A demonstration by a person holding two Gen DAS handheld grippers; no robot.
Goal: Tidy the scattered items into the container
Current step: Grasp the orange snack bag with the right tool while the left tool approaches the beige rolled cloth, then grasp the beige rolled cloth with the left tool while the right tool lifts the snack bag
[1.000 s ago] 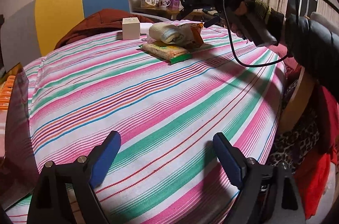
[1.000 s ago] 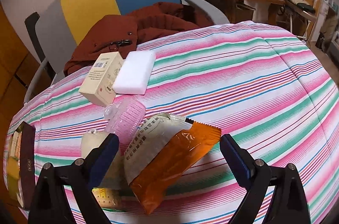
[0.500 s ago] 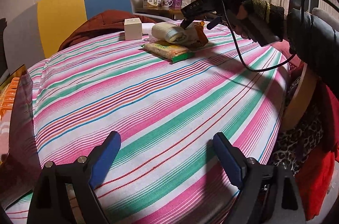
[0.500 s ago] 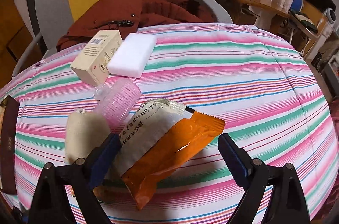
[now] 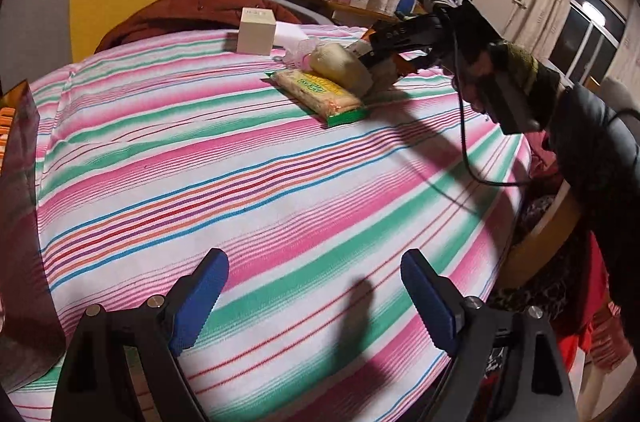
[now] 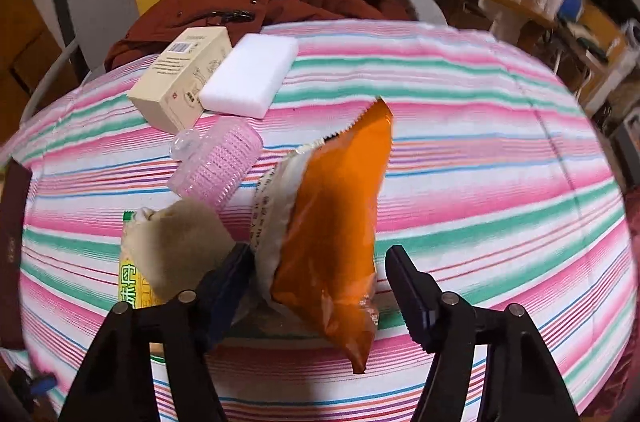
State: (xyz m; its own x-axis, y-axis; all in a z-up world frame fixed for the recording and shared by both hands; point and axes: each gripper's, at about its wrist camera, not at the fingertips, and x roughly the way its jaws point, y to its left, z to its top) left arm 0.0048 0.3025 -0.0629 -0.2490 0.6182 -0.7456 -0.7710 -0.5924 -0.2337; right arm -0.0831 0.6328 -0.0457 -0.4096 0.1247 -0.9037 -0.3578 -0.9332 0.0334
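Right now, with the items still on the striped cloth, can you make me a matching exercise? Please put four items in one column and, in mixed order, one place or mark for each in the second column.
Column one:
1. beige box
2. white block
3. pink bottle
4. yellow packet

Column two:
A. a beige pouch lies on it
B. has a clear cap at one end
C. shows a barcode
D. plain, lying along the side of the box

Pairs: 1-C, 2-D, 3-B, 4-A

Left gripper (image 5: 314, 296) hovers open-jawed over the striped cloth (image 5: 248, 182); right gripper (image 5: 378, 60) reaches among the snack packets (image 5: 320, 92).
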